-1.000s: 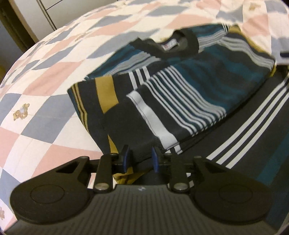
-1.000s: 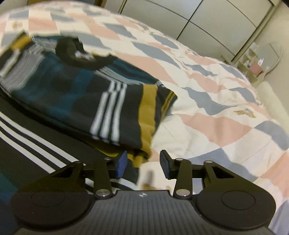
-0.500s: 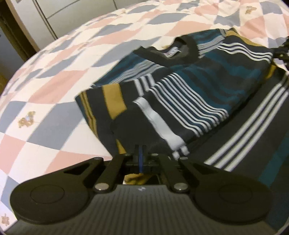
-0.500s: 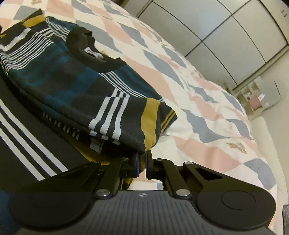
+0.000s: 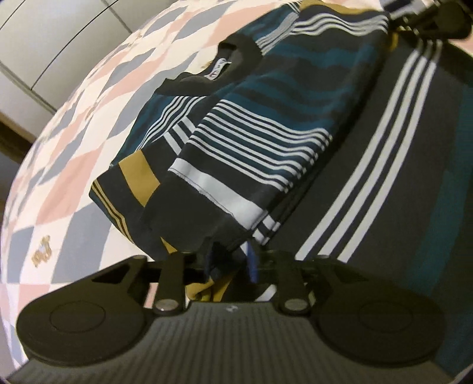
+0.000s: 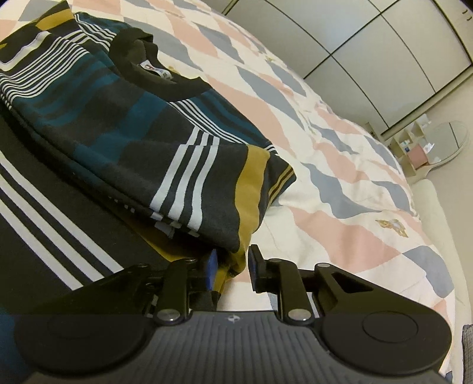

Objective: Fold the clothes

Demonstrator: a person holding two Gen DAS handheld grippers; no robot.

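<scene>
A striped shirt (image 5: 266, 124) in black, teal, white and mustard lies folded on the bed, collar (image 6: 159, 79) away from me and sleeves turned in over the body. My left gripper (image 5: 230, 260) is at the shirt's near left corner. Its jaws are opening, with the bunched hem still lying between the blue pads. My right gripper (image 6: 232, 265) sits at the near right corner (image 6: 236, 230). Its jaws are opening too: the mustard edge rests against the left pad, and bare quilt shows beside the right pad. The right gripper's black body (image 5: 428, 20) shows at the top right of the left wrist view.
The shirt lies on a quilt (image 6: 340, 183) of pink, grey-blue and white diamonds, spreading left and right of it. Pale wardrobe doors (image 6: 369, 38) stand behind the bed. A small shelf and an oval mirror (image 6: 443, 141) are on the floor at the far right.
Both grippers closed on the shirt's near corners half a second ago and now stand parted again. The left wrist has rolled and moved in closer over the shirt.
</scene>
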